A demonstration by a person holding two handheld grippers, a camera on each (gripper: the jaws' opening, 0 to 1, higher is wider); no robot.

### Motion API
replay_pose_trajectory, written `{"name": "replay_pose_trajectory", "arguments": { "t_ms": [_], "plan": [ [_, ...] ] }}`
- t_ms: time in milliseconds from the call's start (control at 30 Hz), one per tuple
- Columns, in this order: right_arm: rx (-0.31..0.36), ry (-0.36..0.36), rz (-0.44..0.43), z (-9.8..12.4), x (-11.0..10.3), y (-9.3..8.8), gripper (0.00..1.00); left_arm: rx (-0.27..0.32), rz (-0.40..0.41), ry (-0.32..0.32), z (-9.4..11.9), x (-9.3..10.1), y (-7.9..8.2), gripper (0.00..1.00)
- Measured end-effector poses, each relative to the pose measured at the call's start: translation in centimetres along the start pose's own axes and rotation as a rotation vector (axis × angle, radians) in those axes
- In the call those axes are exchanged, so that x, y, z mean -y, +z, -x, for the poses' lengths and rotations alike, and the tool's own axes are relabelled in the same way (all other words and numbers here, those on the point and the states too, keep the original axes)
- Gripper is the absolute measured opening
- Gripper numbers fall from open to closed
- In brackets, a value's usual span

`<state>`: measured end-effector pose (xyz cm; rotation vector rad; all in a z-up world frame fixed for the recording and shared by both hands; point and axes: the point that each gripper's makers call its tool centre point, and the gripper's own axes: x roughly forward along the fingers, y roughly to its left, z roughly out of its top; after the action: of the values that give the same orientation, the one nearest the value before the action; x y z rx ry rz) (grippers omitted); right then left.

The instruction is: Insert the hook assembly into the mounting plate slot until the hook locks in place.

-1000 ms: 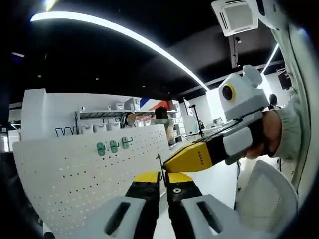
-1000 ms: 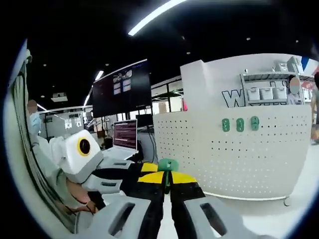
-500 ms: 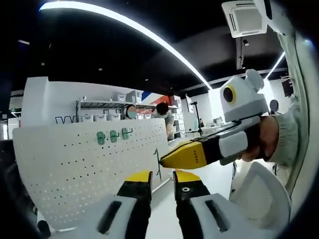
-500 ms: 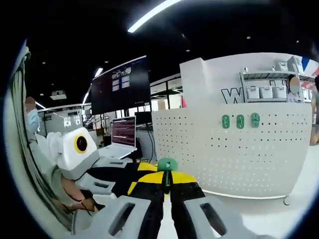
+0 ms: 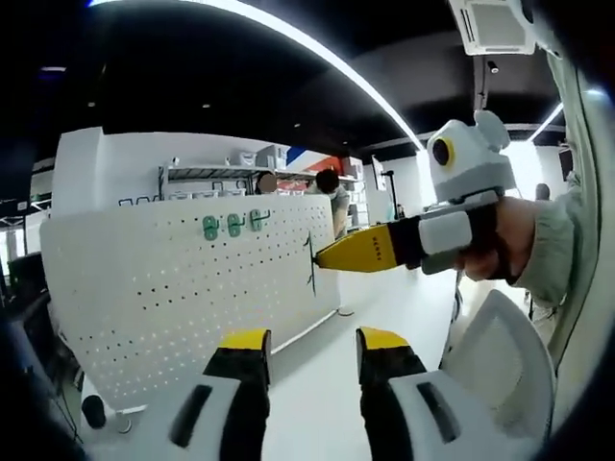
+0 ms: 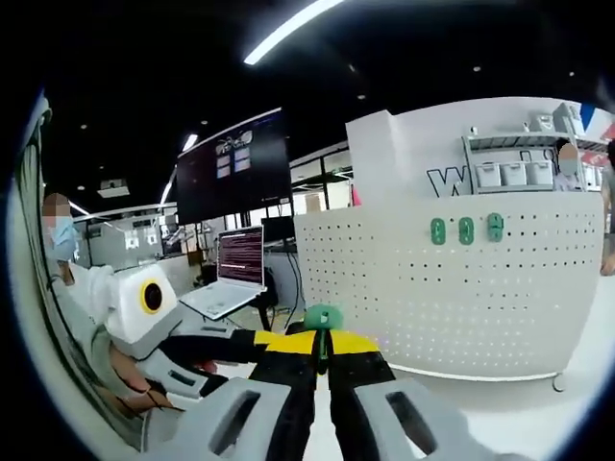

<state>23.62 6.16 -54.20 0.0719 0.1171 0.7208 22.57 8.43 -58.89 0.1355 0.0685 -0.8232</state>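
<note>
Hook assembly [image 6: 323,327] pinched in my right tongs [image 6: 323,357], green head above tips, thin wire shank below (light, stiff, bends if forced). Hold near head, keep square. My left tongs [image 5: 312,342] wide, holding nothing. Pegboard plate [image 6: 500,298] ahead, well apart.

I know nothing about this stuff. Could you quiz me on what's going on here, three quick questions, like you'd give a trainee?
1. True or false: the right tool grips a green hook.
2. How many green hooks already hang on the white pegboard? A two, B three, C five.
3. Fill in: the left tool has its jaws ____.

Key: 1 true. 2 B. 3 open, with nothing between them.
</note>
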Motion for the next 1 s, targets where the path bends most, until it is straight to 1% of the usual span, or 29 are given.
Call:
{"name": "replay_pose_trajectory", "arguments": {
  "t_ms": [200,367,467,567,633,733,867,967,1000],
  "plan": [
    [-0.009,-0.009,-0.001,-0.2,0.5,-0.4,0.0,-0.049,0.017,0.042,0.7,-0.9,-1.4,0.38],
    [-0.02,-0.031,-0.006,-0.5,1.7,-1.1,0.0,-0.102,0.041,0.076,1.4,-1.6,-2.9,0.42],
    [-0.022,-0.056,-0.013,-0.4,2.9,-1.2,0.0,-0.116,0.051,0.09,1.7,-1.9,-3.4,0.46],
    [-0.022,-0.077,-0.015,-0.3,3.9,-1.2,0.0,-0.13,0.059,0.102,2.0,-2.2,-3.8,0.48],
    [-0.017,-0.099,-0.019,-0.2,4.9,-1.0,0.0,-0.141,0.059,0.111,2.1,-2.4,-4.2,0.49],
    [-0.018,-0.137,0.015,-0.1,6.2,-0.8,0.0,-0.151,0.069,0.119,2.3,-2.6,-4.6,0.51],
    [-0.008,-0.182,0.035,0.1,8.1,-0.2,0.0,-0.174,0.087,0.139,2.6,-3.0,-5.4,0.55],
    [-0.003,-0.21,0.041,0.2,9.3,0.1,0.0,-0.184,0.095,0.143,2.7,-3.0,-5.8,0.56],
    [0.003,-0.23,0.049,0.4,10.1,0.5,0.0,-0.188,0.094,0.144,2.7,-3.0,-5.9,0.56]
  ]
}}
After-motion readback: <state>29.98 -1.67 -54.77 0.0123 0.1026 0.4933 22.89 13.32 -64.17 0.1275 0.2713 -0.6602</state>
